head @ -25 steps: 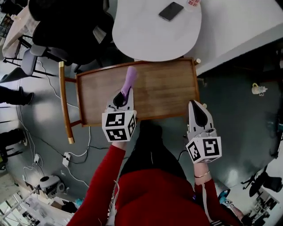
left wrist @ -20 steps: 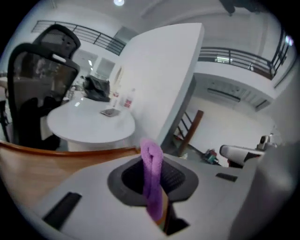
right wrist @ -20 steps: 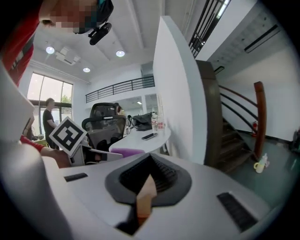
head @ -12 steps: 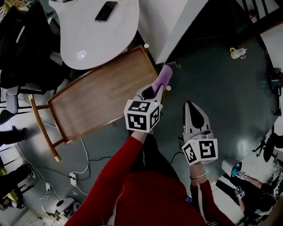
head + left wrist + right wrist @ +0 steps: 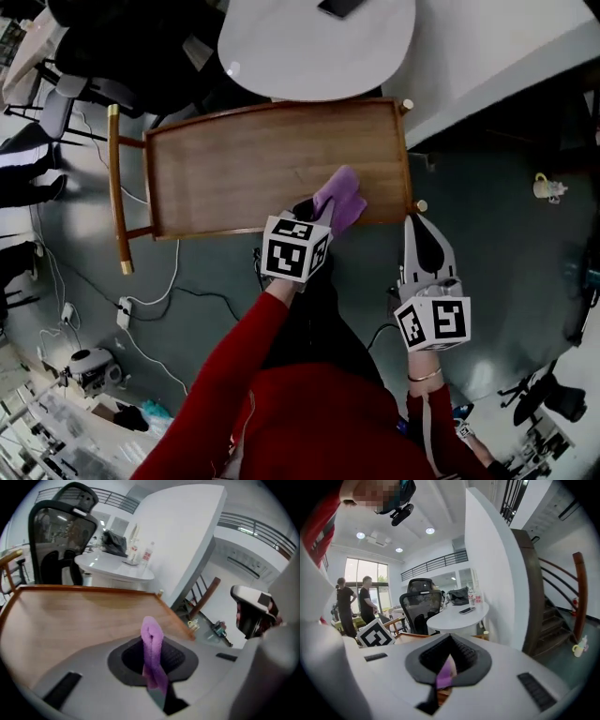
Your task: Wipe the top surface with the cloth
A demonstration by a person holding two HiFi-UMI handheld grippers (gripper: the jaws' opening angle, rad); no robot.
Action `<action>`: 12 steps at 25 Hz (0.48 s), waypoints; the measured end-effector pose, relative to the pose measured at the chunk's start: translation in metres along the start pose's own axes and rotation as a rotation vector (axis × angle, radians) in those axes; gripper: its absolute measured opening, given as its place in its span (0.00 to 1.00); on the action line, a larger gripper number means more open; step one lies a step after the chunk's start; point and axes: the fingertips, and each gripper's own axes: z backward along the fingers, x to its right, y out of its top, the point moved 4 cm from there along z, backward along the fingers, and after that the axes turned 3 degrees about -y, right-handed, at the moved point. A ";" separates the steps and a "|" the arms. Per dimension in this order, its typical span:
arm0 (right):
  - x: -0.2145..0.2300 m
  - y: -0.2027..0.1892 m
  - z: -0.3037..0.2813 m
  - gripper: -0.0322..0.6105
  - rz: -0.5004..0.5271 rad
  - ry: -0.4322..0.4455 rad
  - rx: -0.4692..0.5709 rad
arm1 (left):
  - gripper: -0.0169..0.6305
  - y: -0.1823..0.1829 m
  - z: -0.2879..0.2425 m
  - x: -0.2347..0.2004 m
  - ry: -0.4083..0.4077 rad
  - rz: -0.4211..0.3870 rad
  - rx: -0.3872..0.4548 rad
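The wooden top (image 5: 244,169) with raised rims fills the upper middle of the head view. A purple cloth (image 5: 339,201) lies against its near right part, and my left gripper (image 5: 309,210) is shut on it. In the left gripper view the cloth (image 5: 151,644) stands up from the pinched jaws above the wooden top (image 5: 70,616). My right gripper (image 5: 415,225) hangs off the top's near right corner, over the floor, shut with nothing in it. Through its slit in the right gripper view I see a bit of the cloth (image 5: 446,671).
A white round table (image 5: 319,47) with a phone (image 5: 337,7) stands just behind the wooden top, with a black office chair (image 5: 141,47) to the back left. A white wall (image 5: 497,47) rises at the right. Cables (image 5: 159,309) run over the floor. Two people (image 5: 351,604) stand far off.
My left gripper has brought the cloth from beyond the top's right corner back onto its near right part, and the cloth now lies spread there. The right gripper stays beside the corner.
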 end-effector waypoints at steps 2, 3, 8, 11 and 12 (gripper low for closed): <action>-0.021 0.004 -0.017 0.07 0.016 0.082 -0.020 | 0.11 -0.013 0.032 -0.041 0.105 0.043 0.005; -0.032 0.006 -0.025 0.07 0.028 0.128 -0.028 | 0.11 -0.021 0.049 -0.061 0.163 0.067 0.008; -0.084 0.008 -0.051 0.07 0.076 0.269 -0.057 | 0.11 -0.056 0.130 -0.158 0.408 0.146 0.013; -0.110 0.005 -0.072 0.07 0.104 0.339 -0.076 | 0.11 -0.071 0.172 -0.205 0.555 0.164 0.008; -0.118 0.004 -0.079 0.07 0.110 0.357 -0.081 | 0.11 -0.075 0.184 -0.218 0.603 0.161 0.002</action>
